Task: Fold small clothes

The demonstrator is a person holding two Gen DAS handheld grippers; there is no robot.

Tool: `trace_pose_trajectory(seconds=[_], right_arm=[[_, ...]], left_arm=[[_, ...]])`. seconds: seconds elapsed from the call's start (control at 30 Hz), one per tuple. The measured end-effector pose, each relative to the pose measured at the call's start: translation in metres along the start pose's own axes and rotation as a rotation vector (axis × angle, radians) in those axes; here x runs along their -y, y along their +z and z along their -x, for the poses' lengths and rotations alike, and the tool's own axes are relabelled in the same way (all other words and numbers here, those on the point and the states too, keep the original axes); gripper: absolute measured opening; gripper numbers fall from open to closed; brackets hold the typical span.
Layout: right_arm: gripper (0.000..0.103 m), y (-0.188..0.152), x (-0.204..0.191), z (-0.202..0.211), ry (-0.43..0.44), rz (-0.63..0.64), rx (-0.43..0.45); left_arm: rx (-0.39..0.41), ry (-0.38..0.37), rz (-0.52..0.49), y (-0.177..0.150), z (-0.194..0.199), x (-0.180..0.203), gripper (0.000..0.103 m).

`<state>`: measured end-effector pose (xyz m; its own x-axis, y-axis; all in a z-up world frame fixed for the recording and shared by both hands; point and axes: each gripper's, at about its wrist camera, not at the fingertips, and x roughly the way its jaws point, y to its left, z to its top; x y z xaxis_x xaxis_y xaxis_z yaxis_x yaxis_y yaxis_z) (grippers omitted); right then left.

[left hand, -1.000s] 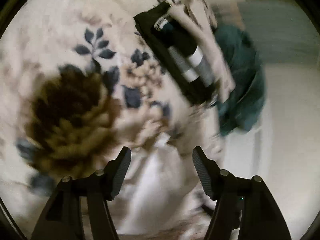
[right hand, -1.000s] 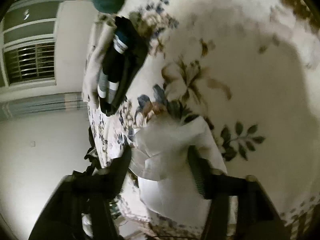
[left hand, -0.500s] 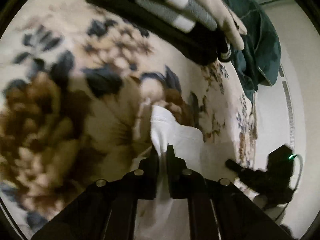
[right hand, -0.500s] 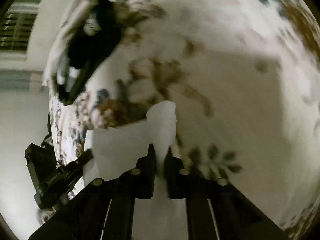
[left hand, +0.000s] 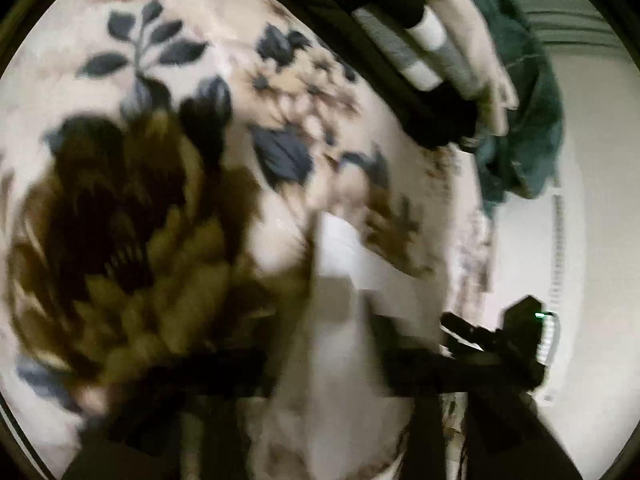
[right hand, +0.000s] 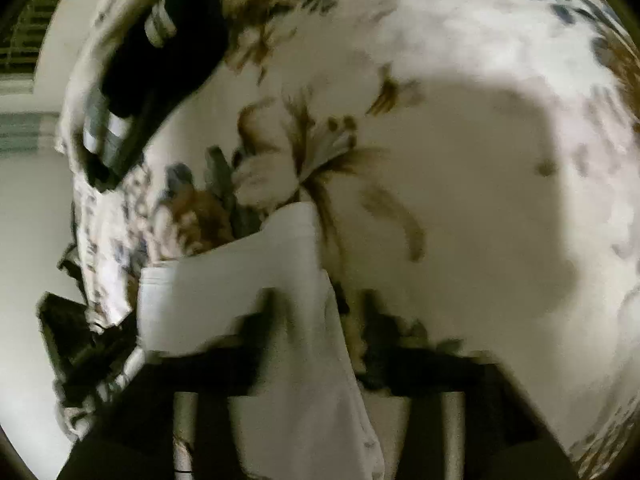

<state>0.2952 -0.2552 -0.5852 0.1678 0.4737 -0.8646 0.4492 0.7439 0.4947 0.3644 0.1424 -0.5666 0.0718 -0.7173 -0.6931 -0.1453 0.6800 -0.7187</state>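
A small white garment (left hand: 340, 320) lies on a floral blanket (left hand: 160, 160); it also shows in the right wrist view (right hand: 248, 280). My left gripper (left hand: 324, 344) is blurred by motion, its fingers spread apart on either side of the cloth. My right gripper (right hand: 320, 320) is also blurred, with its fingers apart around the garment's edge. The cloth lies between the fingers of each gripper, not pinched. The right gripper's body (left hand: 500, 344) shows at the right of the left wrist view.
A pile of dark, striped and beige clothes (left hand: 420, 48) lies at the far edge of the blanket, with a teal garment (left hand: 520, 120) beside it. The same pile (right hand: 140, 80) shows upper left in the right view. The blanket's edge (right hand: 104, 260) drops to a pale floor.
Both grippers were shut on the white garment half a second ago; now their fingers stand apart and the cloth lies loose between them. Both views are smeared by motion.
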Motion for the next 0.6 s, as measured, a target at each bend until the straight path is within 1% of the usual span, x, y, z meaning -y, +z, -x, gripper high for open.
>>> trace_pose_trajectory(seconds=[0.07,0.1,0.17,0.23,0.27,0.33,0.37,0.4,0.43,0.47,0.5,0.53,0.57,0.6], right_arm=[[0.069,-0.008,0.012,0.006,0.053,-0.017,-0.027],[0.069,-0.014,0.021,0.002,0.094,-0.026,-0.062],[0.069,-0.025,0.033,-0.014,0.16,-0.047,-0.141],[0.069,-0.037,0.042,-0.036,0.243,-0.07,-0.229],[0.069,-0.043,0.045,-0.047,0.275,-0.077,-0.266],[0.069,-0.05,0.045,-0.057,0.316,-0.075,-0.288],[0.069,-0.054,0.043,-0.059,0.341,-0.072,-0.292],[0.069,-0.056,0.042,-0.059,0.349,-0.075,-0.288],[0.066,-0.057,0.041,-0.059,0.359,-0.079,-0.274],[0.044,-0.06,0.039,-0.059,0.37,-0.076,-0.267],[0.031,-0.061,0.039,-0.059,0.381,-0.08,-0.268],[0.024,-0.063,0.036,-0.057,0.391,-0.082,-0.256],[0.019,-0.064,0.032,-0.052,0.387,-0.067,-0.237],[0.019,-0.064,0.028,-0.048,0.382,-0.056,-0.228]], left_arm=[[-0.031,-0.051,0.019,-0.012,-0.002,-0.005,0.073],[-0.061,-0.064,0.028,-0.017,-0.009,-0.007,0.073],[-0.126,-0.06,0.037,-0.029,-0.029,-0.012,0.073],[-0.179,-0.085,0.047,-0.039,-0.046,-0.014,0.073],[-0.183,-0.084,0.04,-0.042,-0.051,-0.011,0.073],[-0.173,-0.06,0.008,-0.047,-0.054,0.0,0.073],[-0.169,-0.052,-0.009,-0.048,-0.055,0.005,0.071],[-0.153,-0.042,-0.033,-0.049,-0.054,0.01,0.064],[-0.138,-0.043,-0.046,-0.05,-0.053,0.014,0.052],[-0.135,-0.038,-0.057,-0.051,-0.052,0.015,0.032],[-0.132,-0.038,-0.064,-0.05,-0.05,0.016,0.019],[-0.122,-0.049,-0.066,-0.05,-0.049,0.019,0.019],[-0.112,-0.051,-0.069,-0.048,-0.045,0.022,0.018],[-0.105,-0.049,-0.076,-0.047,-0.041,0.026,0.017]])
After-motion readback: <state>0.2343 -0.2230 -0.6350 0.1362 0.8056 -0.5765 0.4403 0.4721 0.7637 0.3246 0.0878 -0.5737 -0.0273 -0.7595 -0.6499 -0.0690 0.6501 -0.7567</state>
